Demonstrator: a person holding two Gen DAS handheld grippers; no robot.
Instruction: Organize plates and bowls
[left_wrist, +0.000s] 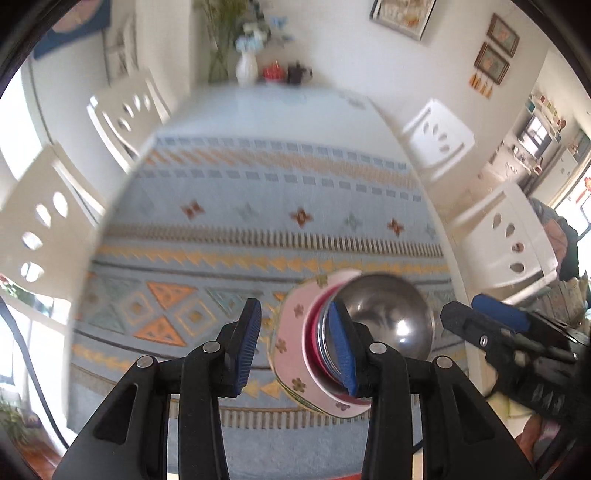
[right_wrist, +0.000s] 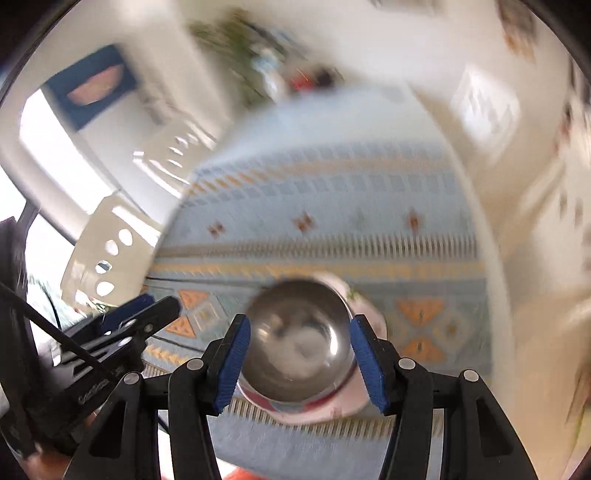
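A stack stands on the patterned tablecloth (left_wrist: 258, 184): a pink floral plate (left_wrist: 291, 332) at the bottom, a red-rimmed bowl (left_wrist: 313, 332) on it, and a shiny steel bowl (left_wrist: 388, 317) on top. My left gripper (left_wrist: 295, 350) hovers open above the stack's left side, its right pad overlapping the bowl rims in the picture. The right gripper (left_wrist: 480, 314) shows at the right edge, apart from the stack. In the blurred right wrist view, my right gripper (right_wrist: 301, 363) is open above the steel bowl (right_wrist: 299, 343) and plate (right_wrist: 317, 415), with nothing gripped.
White chairs (left_wrist: 125, 110) (left_wrist: 439, 136) (left_wrist: 506, 240) (left_wrist: 40, 218) ring the table. A white vase (left_wrist: 246, 68) and small dark and red items stand at the far end. The left gripper (right_wrist: 147, 314) appears at the left of the right wrist view.
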